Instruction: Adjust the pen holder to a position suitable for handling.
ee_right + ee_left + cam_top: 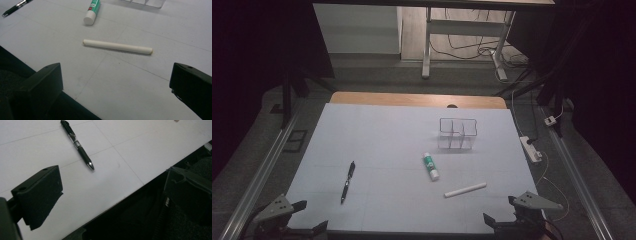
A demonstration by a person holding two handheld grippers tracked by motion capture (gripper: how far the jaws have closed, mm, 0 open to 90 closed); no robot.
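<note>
While poised at the near edge of the white table top, left gripper and right gripper at the two bottom corners of the high view, each aimed forward over the sheet, grey three-cornered plates uppermost. Jaws of both spread wide, nothing between them, nothing touched. Left gripper tilted, one jaw above the sheet and the other hanging past the table's edge, as the left gripper view shows. Nearest to it, a black ballpoint pen, lying flat just ahead of the jaws with its metal tip towards them. Nearest to the right gripper, a white stick, possibly chalk or a rolled paper tube, lying flat crosswise ahead of the open jaws, apart from them. Beyond the stick, a glue stick with green label, on its side, white cap towards the near edge. Farther back, a clear plastic organiser with compartments, standing upright. Hands themselves too dark to make out.
</note>
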